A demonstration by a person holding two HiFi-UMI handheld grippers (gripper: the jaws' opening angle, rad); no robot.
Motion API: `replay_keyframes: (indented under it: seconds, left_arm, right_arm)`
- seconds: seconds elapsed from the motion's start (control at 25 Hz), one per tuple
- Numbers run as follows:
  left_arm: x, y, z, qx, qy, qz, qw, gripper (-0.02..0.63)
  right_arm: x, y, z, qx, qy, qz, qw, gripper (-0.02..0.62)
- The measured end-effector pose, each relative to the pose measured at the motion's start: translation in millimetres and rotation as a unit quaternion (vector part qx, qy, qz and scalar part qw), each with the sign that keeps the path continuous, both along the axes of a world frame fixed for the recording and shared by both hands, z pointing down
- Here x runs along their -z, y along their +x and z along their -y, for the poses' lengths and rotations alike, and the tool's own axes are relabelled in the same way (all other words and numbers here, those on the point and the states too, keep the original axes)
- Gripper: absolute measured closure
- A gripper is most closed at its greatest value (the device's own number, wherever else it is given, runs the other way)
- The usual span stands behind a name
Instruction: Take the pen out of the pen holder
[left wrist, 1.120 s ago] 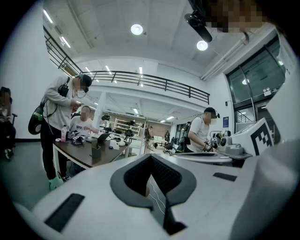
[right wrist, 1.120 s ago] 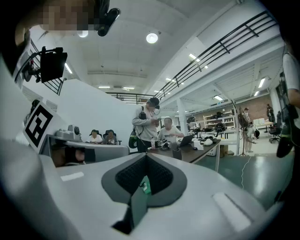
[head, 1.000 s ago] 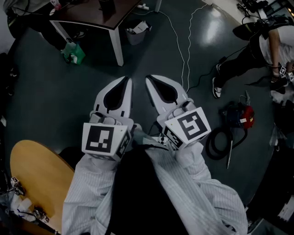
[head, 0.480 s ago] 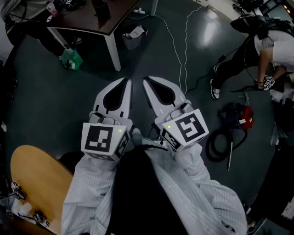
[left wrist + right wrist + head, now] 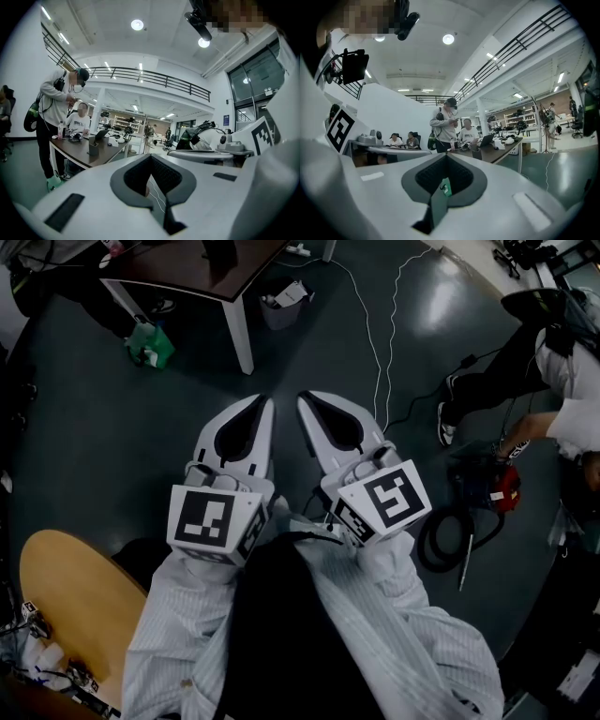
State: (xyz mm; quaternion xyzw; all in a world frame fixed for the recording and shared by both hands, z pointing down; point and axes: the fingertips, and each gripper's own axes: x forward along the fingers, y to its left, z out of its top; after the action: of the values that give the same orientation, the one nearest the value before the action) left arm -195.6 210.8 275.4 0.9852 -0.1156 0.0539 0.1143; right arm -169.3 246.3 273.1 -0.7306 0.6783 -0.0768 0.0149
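Both grippers are held close to my body and point forward over a dark floor. The left gripper (image 5: 255, 403) and the right gripper (image 5: 309, 399) have their jaws together and hold nothing. Ahead stands a dark table (image 5: 178, 277), well beyond the fingertips. A dark boxy pen holder (image 5: 93, 149) stands on it in the left gripper view, and it shows as a small dark container (image 5: 476, 153) in the right gripper view. No pen can be made out at this distance. Between each pair of jaws, left gripper (image 5: 151, 158) and right gripper (image 5: 446, 158), only the dark pads show.
White cables (image 5: 380, 343) run across the floor ahead. A green bag (image 5: 150, 345) and a small bin (image 5: 281, 306) sit by the table legs. A round wooden table (image 5: 66, 606) is at lower left. A person (image 5: 553, 352) bends over a red tool (image 5: 504, 486) and coiled hose (image 5: 450, 535).
The grippers stay side by side and shut. The person at the right has bent down and reached toward the red tool on the floor.
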Motion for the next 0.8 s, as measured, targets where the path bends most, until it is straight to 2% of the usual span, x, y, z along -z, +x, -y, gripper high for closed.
replay_keyframes:
  seconds: [0.16, 0.48, 0.8]
  left_arm:
    - [-14, 27, 43, 0.004, -0.009, 0.010, 0.9999, 0.601]
    - [-14, 106, 142, -0.022, -0.014, 0.005, 0.9996, 0.601]
    - [-35, 169, 203, -0.036, -0.025, 0.024, 0.9987, 0.601]
  right_arm:
    - [-10, 25, 43, 0.006, -0.009, 0.001, 1.000, 0.595]
    - [-3, 101, 146, -0.004, -0.013, -0.015, 1.000, 0.595]
    - [-27, 169, 197, -0.029, -0.029, 0.013, 0.999, 0.595]
